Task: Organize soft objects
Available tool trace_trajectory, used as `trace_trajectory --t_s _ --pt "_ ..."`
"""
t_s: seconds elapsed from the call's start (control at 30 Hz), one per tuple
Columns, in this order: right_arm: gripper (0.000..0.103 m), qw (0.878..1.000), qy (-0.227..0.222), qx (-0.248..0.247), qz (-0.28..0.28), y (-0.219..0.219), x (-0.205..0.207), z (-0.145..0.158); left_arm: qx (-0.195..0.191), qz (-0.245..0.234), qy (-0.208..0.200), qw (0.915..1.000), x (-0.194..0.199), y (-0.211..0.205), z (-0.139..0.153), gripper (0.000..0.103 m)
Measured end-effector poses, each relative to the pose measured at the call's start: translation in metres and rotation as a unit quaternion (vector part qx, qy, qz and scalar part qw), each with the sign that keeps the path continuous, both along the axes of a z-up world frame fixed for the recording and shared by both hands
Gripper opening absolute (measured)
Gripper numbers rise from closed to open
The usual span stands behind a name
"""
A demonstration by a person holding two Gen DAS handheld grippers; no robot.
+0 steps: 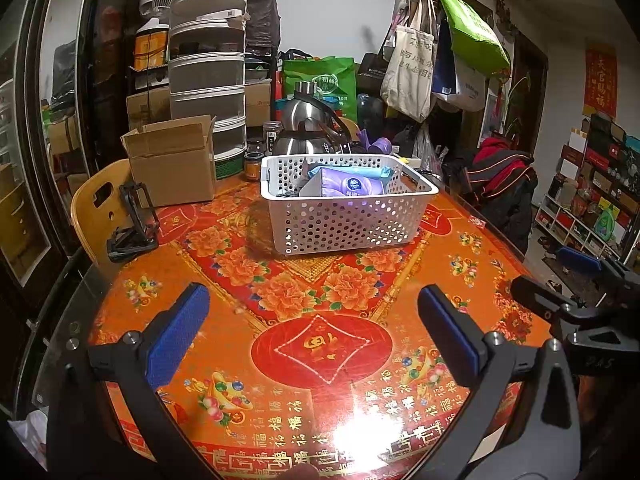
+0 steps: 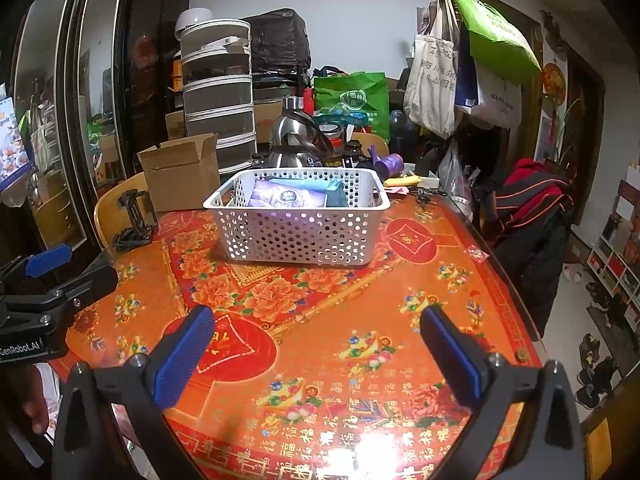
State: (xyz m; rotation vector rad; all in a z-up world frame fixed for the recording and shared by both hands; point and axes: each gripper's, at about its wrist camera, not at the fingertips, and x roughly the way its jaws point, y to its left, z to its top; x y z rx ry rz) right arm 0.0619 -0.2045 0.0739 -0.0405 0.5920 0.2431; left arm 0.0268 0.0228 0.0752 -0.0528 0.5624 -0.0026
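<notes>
Both jaws spread wide and empty: the left gripper (image 1: 310, 336) and right gripper (image 2: 316, 344) hover over the table (image 1: 280, 360), the white basket (image 1: 344, 220) holding a purple pack (image 1: 348, 188) well beyond their fingertips.

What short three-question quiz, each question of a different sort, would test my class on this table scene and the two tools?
1. True or false: the left tool grips a purple packet.
2. Where does the purple packet lie? A) in the white basket B) in the cardboard box C) on the tablecloth
3. Fill in: behind the basket stands a steel ____.

Key: 1 false, both it and the right tool are open and empty; 2 A; 3 kettle.
</notes>
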Motion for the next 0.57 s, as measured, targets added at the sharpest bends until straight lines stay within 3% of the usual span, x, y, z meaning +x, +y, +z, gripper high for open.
trace_trajectory --t_s 0.57 --pt "0.102 1.000 -0.002 -0.003 0.000 -0.0005 -0.0001 0.0005 0.001 -0.014 0.001 0.9999 -0.0016 -0.0001 -0.0033 0.103"
